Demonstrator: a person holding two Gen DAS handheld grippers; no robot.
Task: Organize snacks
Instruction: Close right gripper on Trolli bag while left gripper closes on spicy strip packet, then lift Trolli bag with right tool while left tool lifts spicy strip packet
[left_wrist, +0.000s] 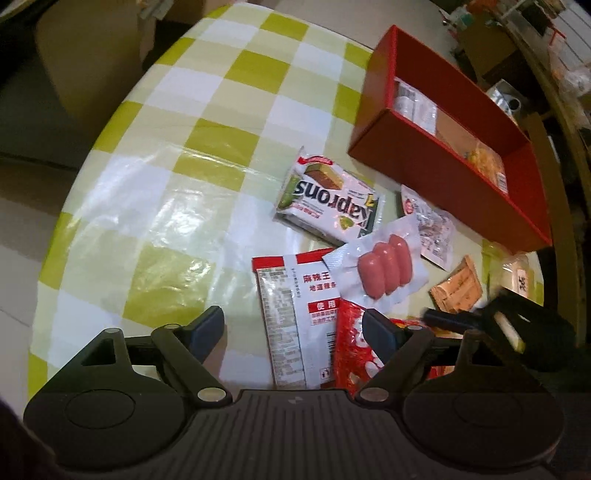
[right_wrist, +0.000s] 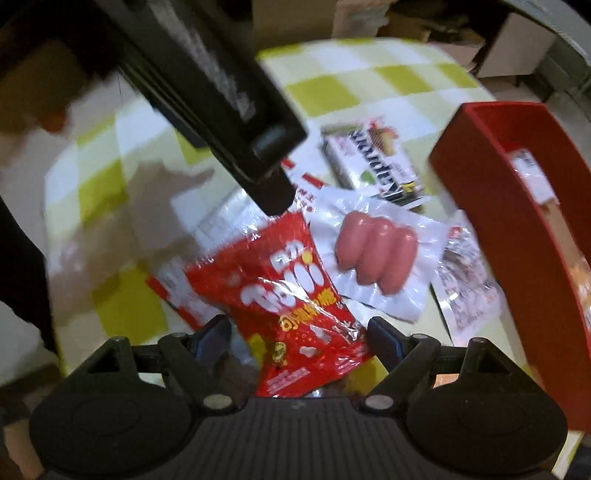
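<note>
Both grippers, left and right, gape wide over a red bag. Right should close squarely on it, sparing the sausages, then go to the red box.

The bench is viewed from above by the left wrist camera, facing the red box. A closer, lower view is given from the right. The sausage pack is shared by both.
</note>
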